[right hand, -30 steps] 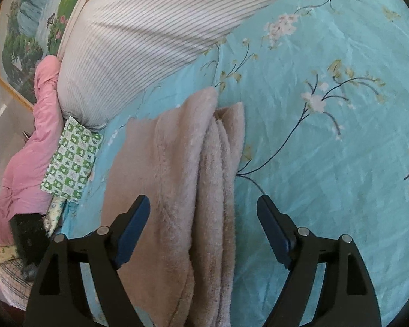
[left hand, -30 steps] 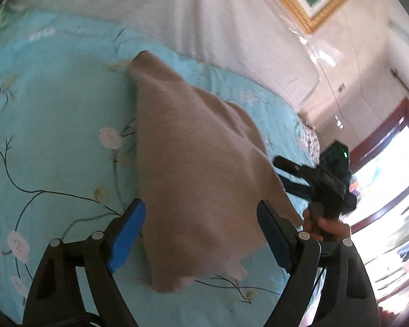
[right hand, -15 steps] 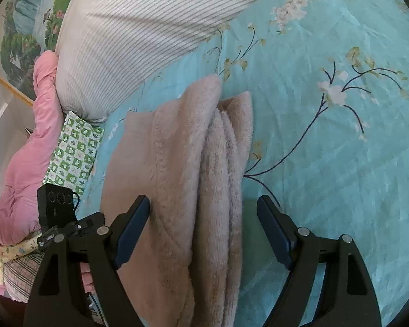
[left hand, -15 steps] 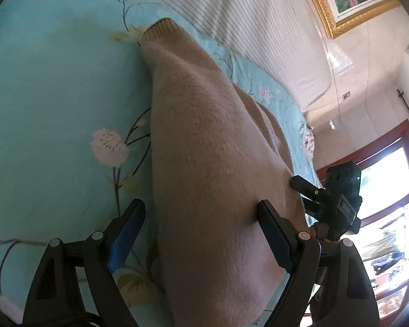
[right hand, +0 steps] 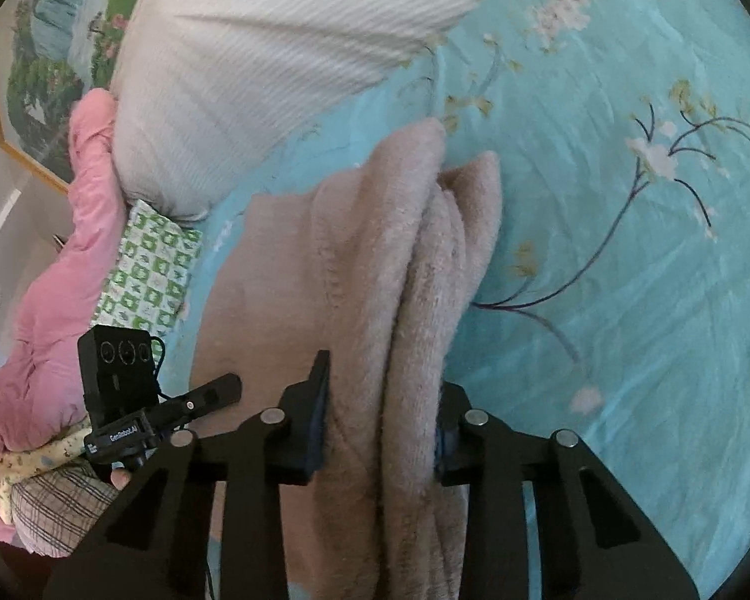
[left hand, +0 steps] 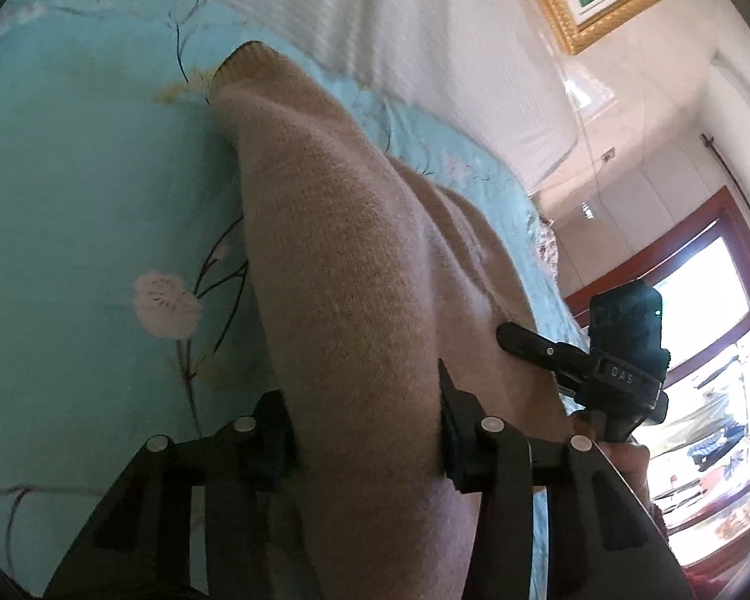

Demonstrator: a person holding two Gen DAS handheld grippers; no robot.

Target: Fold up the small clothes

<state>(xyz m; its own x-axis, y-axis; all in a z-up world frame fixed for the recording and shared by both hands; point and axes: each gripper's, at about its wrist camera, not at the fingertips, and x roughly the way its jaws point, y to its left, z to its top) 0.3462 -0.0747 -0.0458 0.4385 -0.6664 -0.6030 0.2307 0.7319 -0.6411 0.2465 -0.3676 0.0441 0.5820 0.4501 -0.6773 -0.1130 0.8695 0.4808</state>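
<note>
The left gripper [left hand: 365,430] is black plastic with flat arms that have long holes cut in them, and round silver screws sit on top. Its fingers [left hand: 275,430] have dark blue pads. The right gripper [right hand: 380,425] looks the same — black arms, silver screws, blue pads. Seen from the other side, each one carries a black box on top; one box shows three round rings, the other a tiny green light. White letters mark the handles. A bit of bare skin — the person's right hand [left hand: 625,455] — wraps around the handle.
</note>
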